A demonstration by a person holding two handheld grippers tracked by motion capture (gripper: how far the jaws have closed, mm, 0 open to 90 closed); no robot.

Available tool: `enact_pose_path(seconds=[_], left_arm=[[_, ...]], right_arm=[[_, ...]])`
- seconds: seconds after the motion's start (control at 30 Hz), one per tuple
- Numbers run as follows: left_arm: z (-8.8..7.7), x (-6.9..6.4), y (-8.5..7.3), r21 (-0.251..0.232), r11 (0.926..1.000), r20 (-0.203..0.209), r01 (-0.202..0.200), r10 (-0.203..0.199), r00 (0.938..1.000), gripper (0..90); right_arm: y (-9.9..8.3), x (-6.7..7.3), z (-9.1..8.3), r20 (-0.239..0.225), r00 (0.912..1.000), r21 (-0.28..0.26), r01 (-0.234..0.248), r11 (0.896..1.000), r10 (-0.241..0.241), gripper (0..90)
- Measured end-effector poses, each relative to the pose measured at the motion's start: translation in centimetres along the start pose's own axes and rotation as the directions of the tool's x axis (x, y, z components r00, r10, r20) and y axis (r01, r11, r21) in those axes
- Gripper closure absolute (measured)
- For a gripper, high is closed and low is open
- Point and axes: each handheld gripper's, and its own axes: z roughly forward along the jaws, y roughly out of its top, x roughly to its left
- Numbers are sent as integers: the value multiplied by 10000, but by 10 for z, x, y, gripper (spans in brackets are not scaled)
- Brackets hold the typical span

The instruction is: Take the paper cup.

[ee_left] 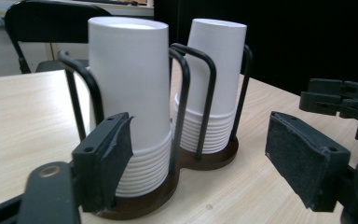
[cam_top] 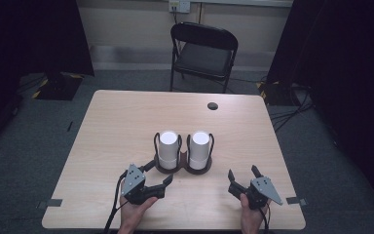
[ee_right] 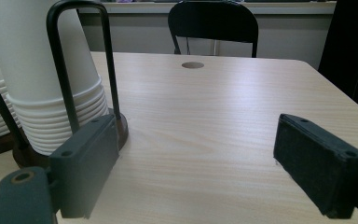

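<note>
My left gripper [ee_left: 198, 161] has its jaws apart with nothing between the pads, pointed at two upside-down stacks of white paper cups [ee_left: 133, 93] sitting in a dark wire-loop holder with a brown base [ee_left: 212, 158] on the light wood table [ee_left: 23, 121], my right gripper [ee_left: 342, 100] off to the side.

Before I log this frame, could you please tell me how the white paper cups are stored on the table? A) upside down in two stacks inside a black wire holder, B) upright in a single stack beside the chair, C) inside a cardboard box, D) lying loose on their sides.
A: the two stacks of cups stand with closed bottoms upward inside the black wire holder.
</note>
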Motion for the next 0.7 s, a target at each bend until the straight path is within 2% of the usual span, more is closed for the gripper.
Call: enact_pose_path(seconds=[0.27,0.37,0.57,0.6,0.7], left_arm=[[4,-5,10,-140,9996,418,-261,267,9988,234],[6,-7,13,-136,9992,438,-371,376,9983,259],[8,-9,21,-247,9979,775,-606,623,9950,255],[9,-9,22,-284,9983,818,-510,531,9952,255],[11,-9,25,-224,9982,929,-556,574,9940,255]], right_arm=[[0,-1,0,-85,9999,45,-59,10000,59,135],[0,0,0,-79,10000,51,-16,10000,17,135],[0,-1,1,-91,10000,74,11,10000,-10,136],[0,-1,1,-104,9999,102,-7,9999,8,136],[1,-1,1,-152,9999,142,-9,9999,11,136]])
